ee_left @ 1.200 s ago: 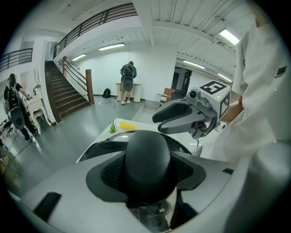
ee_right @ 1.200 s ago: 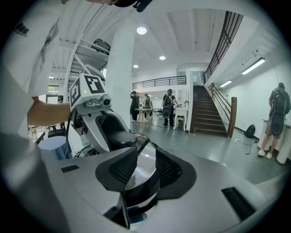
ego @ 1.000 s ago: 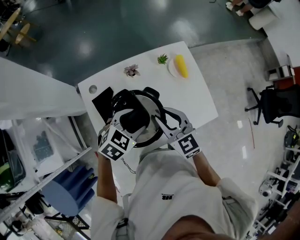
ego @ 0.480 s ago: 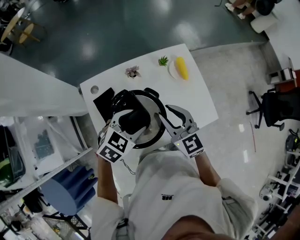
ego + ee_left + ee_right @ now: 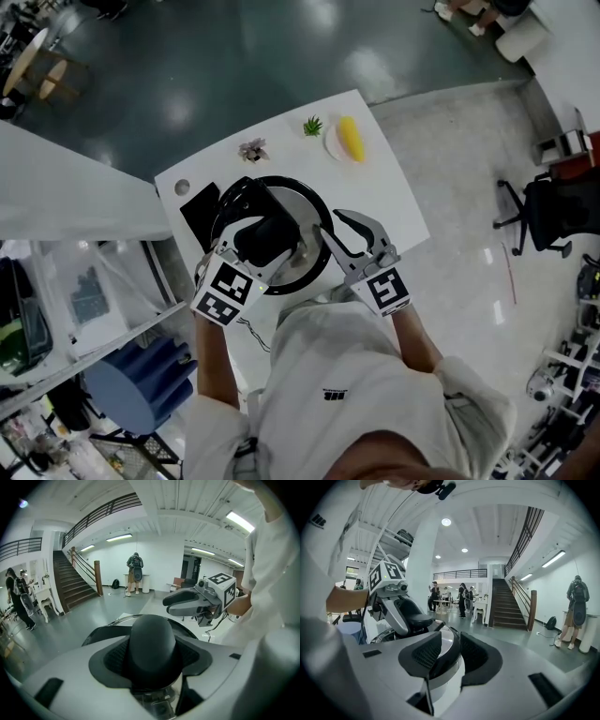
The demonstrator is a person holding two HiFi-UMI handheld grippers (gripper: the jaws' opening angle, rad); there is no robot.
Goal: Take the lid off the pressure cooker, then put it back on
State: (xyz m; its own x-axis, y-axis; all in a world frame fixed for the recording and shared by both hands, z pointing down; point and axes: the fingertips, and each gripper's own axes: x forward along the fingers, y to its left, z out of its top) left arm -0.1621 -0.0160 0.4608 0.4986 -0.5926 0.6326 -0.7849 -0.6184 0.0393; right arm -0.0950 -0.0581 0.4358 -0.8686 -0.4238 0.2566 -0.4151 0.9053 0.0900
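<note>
Head view: the lid [image 5: 305,211] is at the middle of the table [image 5: 398,202]; I can't tell if it's clear of the pot. My left gripper [image 5: 262,242] comes in from 7 o'clock onto the black knob [image 5: 274,228]. My right gripper [image 5: 349,242] is at the lid's 4 o'clock edge. A yellow item [image 5: 350,139] lies at 1 o'clock.

Left gripper view: pads clamped on the knob, dead centre.

Right gripper view: the lid's rim runs between the pads and both pinch it. The left gripper shows at 10 o'clock.
</note>
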